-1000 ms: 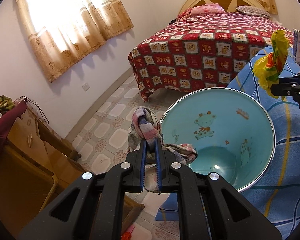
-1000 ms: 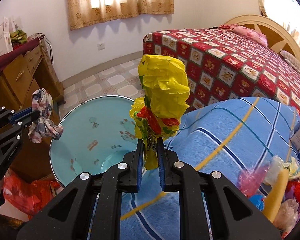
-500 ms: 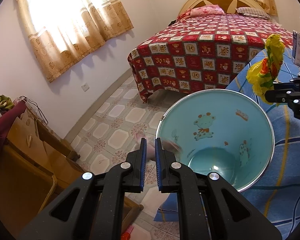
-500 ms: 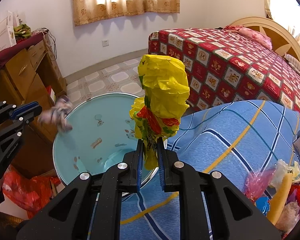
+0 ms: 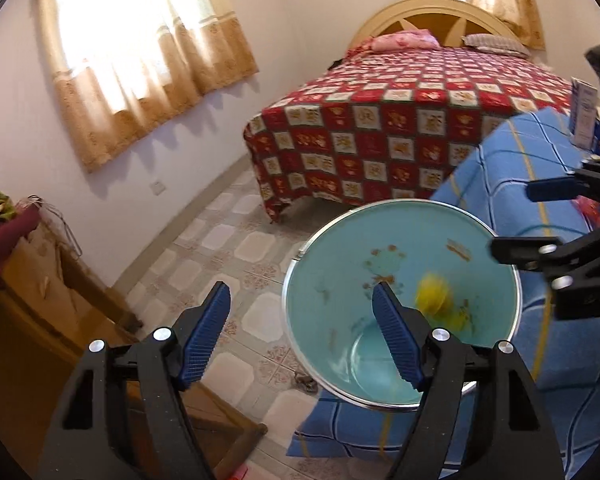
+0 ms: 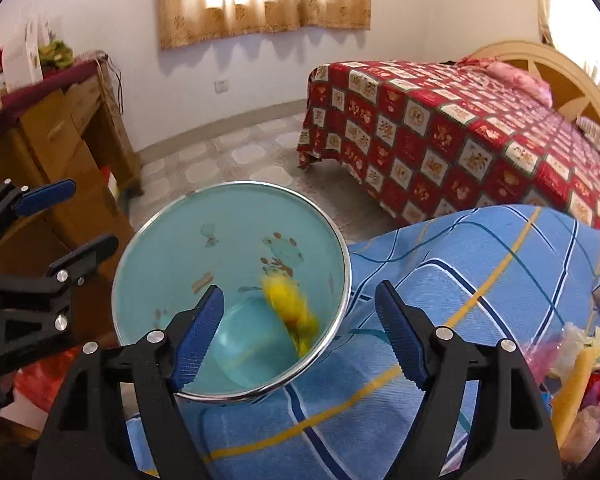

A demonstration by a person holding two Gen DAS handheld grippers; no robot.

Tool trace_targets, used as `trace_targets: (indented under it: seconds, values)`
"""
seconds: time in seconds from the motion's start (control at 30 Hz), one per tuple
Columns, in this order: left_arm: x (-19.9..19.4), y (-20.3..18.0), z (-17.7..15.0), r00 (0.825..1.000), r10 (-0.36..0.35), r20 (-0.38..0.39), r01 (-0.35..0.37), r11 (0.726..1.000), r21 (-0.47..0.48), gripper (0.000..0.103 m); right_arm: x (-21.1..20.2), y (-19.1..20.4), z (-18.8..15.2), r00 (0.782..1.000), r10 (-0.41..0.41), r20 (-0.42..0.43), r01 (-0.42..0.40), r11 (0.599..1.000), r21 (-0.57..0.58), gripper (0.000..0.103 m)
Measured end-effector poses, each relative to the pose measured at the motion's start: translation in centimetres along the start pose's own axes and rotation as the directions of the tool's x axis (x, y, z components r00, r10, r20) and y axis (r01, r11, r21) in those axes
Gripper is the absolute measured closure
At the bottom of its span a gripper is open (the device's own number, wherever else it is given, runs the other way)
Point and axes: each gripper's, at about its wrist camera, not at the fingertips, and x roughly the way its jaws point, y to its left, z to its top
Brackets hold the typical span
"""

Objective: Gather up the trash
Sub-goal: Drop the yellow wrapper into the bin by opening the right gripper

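Now both claws stand with their jaws wide apart, and they have just been opening. The left claw holds nothing between its blue pads; behind it I see the tiled floor and the left part of the basin. The right claw is also empty. Its pads are on each side of the view, and nothing touches them.

The yellow wrapper is inside the light blue basin, blurred, against the inner wall on the side near the blue blanket. From the left wrist view the same wrapper shows as a yellow smear low on the basin's right inner wall. If it rests there or is in the air, I cannot tell because of the blur.

The basin has a metal rim and cartoon animals printed inside. It sits tilted at the edge of the blue striped blanket, partly over the floor. More trash, pink, yellow and red pieces, lies on the blanket at the far right of the right wrist view. A bed with a red checked cover stands behind, and a wooden cabinet at the left.
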Motion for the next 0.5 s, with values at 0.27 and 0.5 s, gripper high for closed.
trace_targets:
  seconds: [0.27,0.5]
  values:
    - [0.1,1.6,0.5,0.999,0.032,-0.016,-0.033,0.998,-0.055,0.015,-6.4,-4.0,-1.9,0.993,-0.096,0.069,0.092,0.994,0.056,0.026]
    - [-1.4,-3.1,0.7,0.998,-0.058,0.007,0.058,0.998,0.011,0.011,-13.6,-8.7,-6.3,0.958,-0.257,0.130,0.228,0.953,0.201,0.024]
